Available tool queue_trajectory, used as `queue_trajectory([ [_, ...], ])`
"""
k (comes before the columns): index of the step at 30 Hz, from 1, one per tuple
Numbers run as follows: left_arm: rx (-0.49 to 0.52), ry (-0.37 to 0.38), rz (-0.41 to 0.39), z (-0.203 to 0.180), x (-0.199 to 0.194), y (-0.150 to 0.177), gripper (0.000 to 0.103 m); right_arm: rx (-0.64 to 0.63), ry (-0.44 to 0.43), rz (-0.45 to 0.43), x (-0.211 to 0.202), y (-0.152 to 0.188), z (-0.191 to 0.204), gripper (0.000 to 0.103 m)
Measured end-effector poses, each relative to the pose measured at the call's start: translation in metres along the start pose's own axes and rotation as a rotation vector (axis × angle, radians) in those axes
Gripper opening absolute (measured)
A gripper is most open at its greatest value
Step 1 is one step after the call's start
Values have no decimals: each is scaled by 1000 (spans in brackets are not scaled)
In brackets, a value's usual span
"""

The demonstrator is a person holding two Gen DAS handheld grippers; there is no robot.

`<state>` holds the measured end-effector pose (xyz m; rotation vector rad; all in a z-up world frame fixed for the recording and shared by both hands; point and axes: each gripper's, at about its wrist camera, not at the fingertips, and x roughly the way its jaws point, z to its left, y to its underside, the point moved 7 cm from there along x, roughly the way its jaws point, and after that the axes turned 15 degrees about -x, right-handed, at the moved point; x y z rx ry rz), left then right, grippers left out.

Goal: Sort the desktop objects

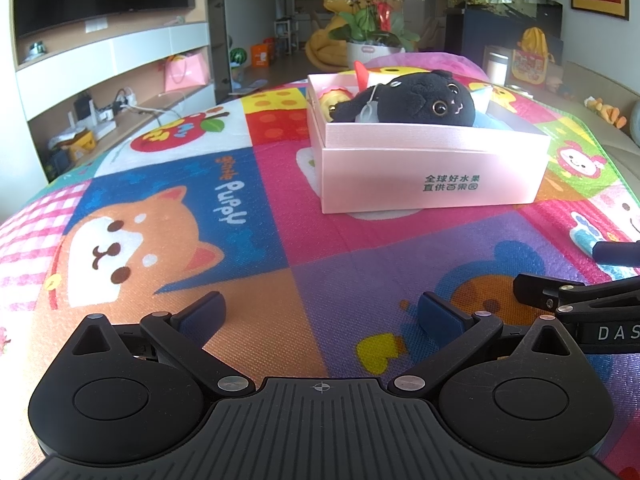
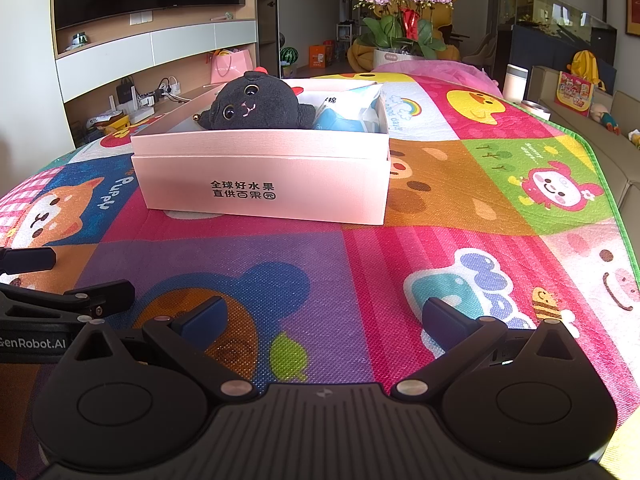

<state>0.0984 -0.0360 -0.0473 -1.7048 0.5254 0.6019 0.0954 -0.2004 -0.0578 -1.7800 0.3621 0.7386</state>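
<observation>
A pink cardboard box [image 1: 432, 168] stands on the colourful cartoon mat [image 1: 280, 240]; it also shows in the right wrist view [image 2: 260, 176]. In it lie a black plush cat [image 1: 416, 100] [image 2: 256, 102], a yellow toy [image 1: 332, 100] and a blue-white packet [image 2: 344, 114]. My left gripper [image 1: 322, 316] is open and empty, low over the mat, well short of the box. My right gripper [image 2: 324, 320] is open and empty, beside the left one. Each sees the other's fingers [image 1: 560, 298] [image 2: 80, 300] at its frame edge.
A pot of purple orchids [image 1: 372, 4] stands beyond the mat's far end. A white cylinder [image 2: 518, 82] and a sofa with toys [image 2: 600, 120] lie to the right. A TV shelf unit [image 1: 100, 60] lines the left wall.
</observation>
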Motion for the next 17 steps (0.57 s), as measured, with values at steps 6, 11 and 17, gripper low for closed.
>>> queue_trajectory([
  [6,-6,-6,40,1,-1,-1,103,0,0,0,1,0,0,103],
  [11,-28,-25,76,1,-1,-2,103,0,0,0,0,0,0,103],
  [17,-46,-39,54,1,0,-1,103,3,-3,-1,0,0,1,103],
])
